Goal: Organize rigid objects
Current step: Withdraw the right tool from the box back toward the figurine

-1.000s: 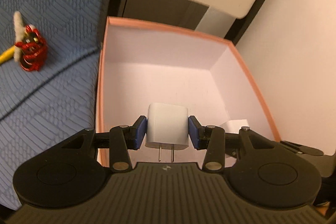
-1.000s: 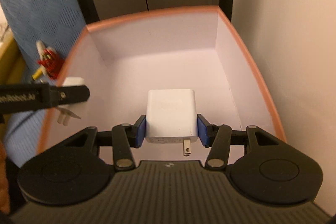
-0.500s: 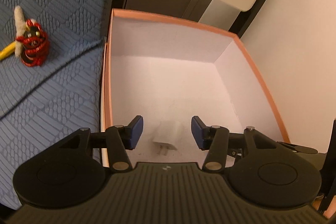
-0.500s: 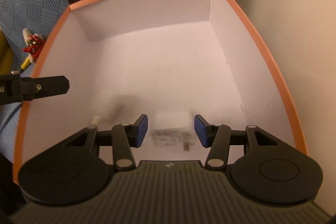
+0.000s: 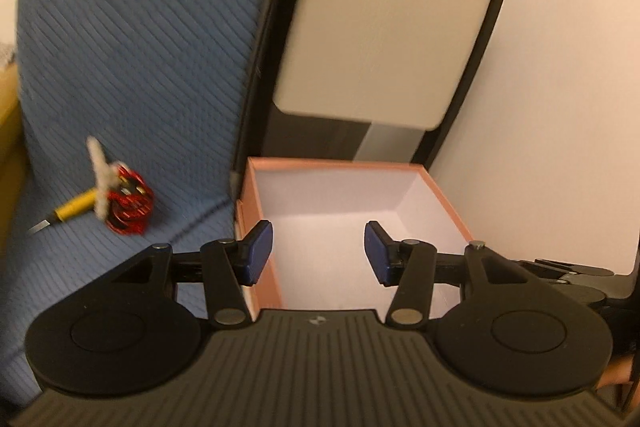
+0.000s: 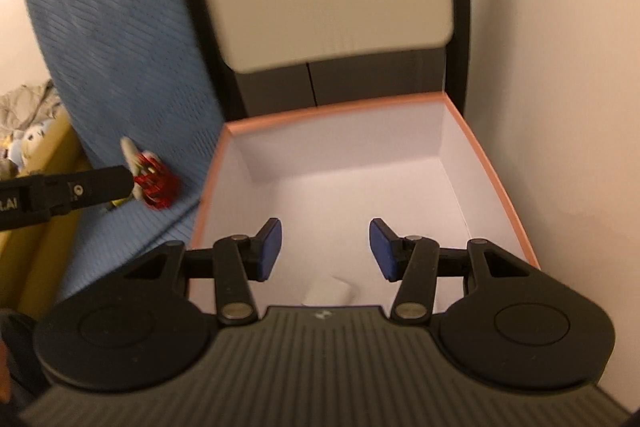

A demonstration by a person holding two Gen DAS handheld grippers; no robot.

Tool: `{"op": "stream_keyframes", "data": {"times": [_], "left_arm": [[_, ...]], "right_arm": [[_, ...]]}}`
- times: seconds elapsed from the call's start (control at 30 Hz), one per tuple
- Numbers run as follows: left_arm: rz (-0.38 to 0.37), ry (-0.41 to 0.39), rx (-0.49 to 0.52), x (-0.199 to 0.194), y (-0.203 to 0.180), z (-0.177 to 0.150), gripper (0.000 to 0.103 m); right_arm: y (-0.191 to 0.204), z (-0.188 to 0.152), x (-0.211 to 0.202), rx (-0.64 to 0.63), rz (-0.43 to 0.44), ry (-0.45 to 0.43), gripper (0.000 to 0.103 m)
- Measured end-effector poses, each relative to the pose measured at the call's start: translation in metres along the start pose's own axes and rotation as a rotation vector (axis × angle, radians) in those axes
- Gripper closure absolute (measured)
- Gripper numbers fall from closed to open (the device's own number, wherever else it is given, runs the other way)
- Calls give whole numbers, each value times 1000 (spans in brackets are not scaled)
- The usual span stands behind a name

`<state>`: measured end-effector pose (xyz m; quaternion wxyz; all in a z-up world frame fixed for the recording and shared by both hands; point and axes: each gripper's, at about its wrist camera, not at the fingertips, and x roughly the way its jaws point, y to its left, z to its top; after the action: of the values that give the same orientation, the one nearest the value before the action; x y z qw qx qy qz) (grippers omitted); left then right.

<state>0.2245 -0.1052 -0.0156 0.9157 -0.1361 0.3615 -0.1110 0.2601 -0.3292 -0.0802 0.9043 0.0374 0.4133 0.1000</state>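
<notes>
An open box with an orange rim (image 5: 336,165) (image 6: 336,109) and white inside stands against the wall. My left gripper (image 5: 318,255) is open and empty, raised over the box's near left part. My right gripper (image 6: 325,249) is open and empty above the box. A white charger (image 6: 329,291) lies on the box floor just below it, partly hidden by the gripper body. The second charger is hidden. A small red and white toy (image 5: 122,201) (image 6: 152,181) lies on the blue cover left of the box.
A yellow-handled tool (image 5: 74,207) lies beside the toy on the blue textured cover (image 5: 132,67). A beige panel with a black frame (image 5: 384,27) rises behind the box. A plain wall (image 6: 560,67) is close on the right. The left gripper's finger (image 6: 68,189) crosses the right view.
Both grippers opened and dropped their white chargers into the box, then lifted up and back, so the box now looks smaller and farther.
</notes>
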Motion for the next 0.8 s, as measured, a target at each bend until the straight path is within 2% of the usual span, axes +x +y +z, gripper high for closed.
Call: {"op": "stream_keyframes", "data": {"times": [0.13, 0.33, 0.57, 0.8], "left_arm": [[16, -62, 5, -32, 18, 3, 44], [46, -102, -18, -62, 52, -2, 43], [76, -123, -26, -73, 87, -15, 43], [128, -135, 4, -70, 119, -46, 43]], "right_arm": [[23, 4, -19, -27, 15, -50, 51], [60, 5, -38, -55, 51, -101, 51], [99, -6, -42, -107, 73, -117, 51], [130, -24, -27, -134, 101, -129, 51]]}}
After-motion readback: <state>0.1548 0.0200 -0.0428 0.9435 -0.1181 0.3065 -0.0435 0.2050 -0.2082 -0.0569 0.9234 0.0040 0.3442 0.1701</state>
